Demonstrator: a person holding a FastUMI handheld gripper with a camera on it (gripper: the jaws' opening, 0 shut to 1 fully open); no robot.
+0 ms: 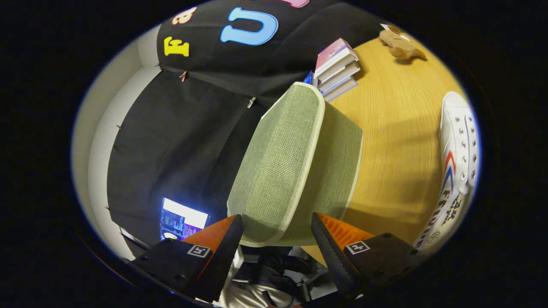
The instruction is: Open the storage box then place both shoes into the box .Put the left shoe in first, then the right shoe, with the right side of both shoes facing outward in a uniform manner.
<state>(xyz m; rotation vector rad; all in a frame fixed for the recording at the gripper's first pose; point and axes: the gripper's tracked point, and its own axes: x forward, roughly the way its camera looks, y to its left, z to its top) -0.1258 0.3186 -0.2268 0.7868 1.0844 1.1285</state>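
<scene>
Gripper (pixel 276 222) fingers spread wide, gripping nothing, green fabric storage box (pixel 291 167) just ahead between the tips, on wooden table (pixel 398 141), white shoe (pixel 456 167) well apart, stacked books (pixel 336 68) beyond box.

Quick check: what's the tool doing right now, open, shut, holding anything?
Tool: open, fingers spread either side of the green box lid; whether either finger touches it cannot be told.

The green storage box (pixel 295 167) hides part of the desk (pixel 398 141) and the lowest books (pixel 336 68). The white shoe (pixel 458 167) is cut off at the frame's right. The screen (pixel 182 220) at lower left is too blurred to tell.
</scene>
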